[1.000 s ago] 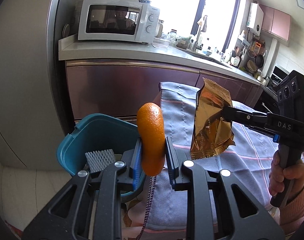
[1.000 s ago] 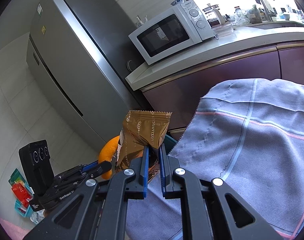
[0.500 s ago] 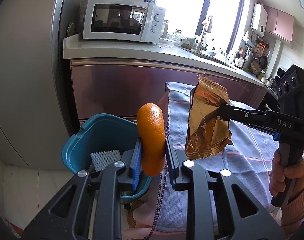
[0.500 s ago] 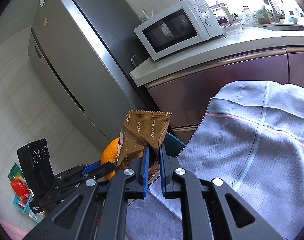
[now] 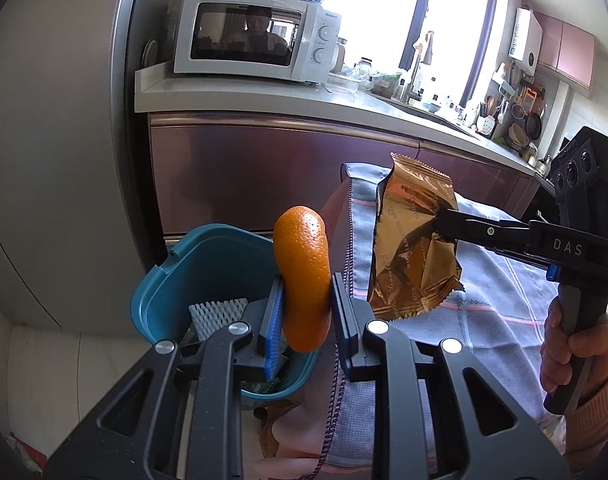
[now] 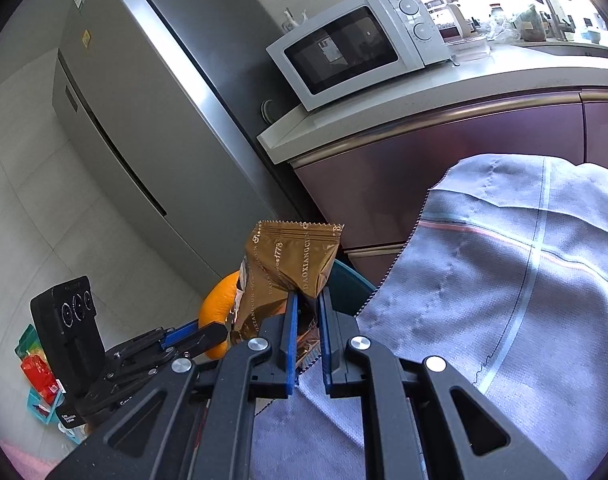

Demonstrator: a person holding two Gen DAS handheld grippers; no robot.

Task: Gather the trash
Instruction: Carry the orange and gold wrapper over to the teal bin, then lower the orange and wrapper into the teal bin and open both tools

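A tall grey refrigerator (image 6: pixel 144 128) fills the left of the kitchen, standing against a run of mauve cabinets (image 5: pixel 264 176) under a pale countertop (image 5: pixel 240 94). A white microwave (image 5: pixel 256 44) sits on that countertop, near the refrigerator's side. In front of the cabinets a grey-blue checked cloth (image 6: pixel 524 300) with pink and pale lines drapes over a table. Just beside the cloth's edge, lower down, stands a teal trash bin (image 5: pixel 172 276) with a white foam net (image 5: pixel 218 312) lying inside it.

The right gripper (image 6: pixel 306 308) is clamped on a crinkled gold snack wrapper (image 6: pixel 292 260), which stands upright above the fingers and hangs over the cloth's edge near the bin; in the left wrist view the wrapper (image 5: pixel 414 240) is pinched at its right side by the black fingers. The person's hand (image 5: pixel 576 344) grips that tool's handle.

The left gripper (image 5: pixel 306 304) is closed on a curled piece of orange peel (image 5: pixel 304 276), held upright between the blue pads (image 5: pixel 274 320), directly above the bin's near rim. Peel and wrapper are close together but apart.
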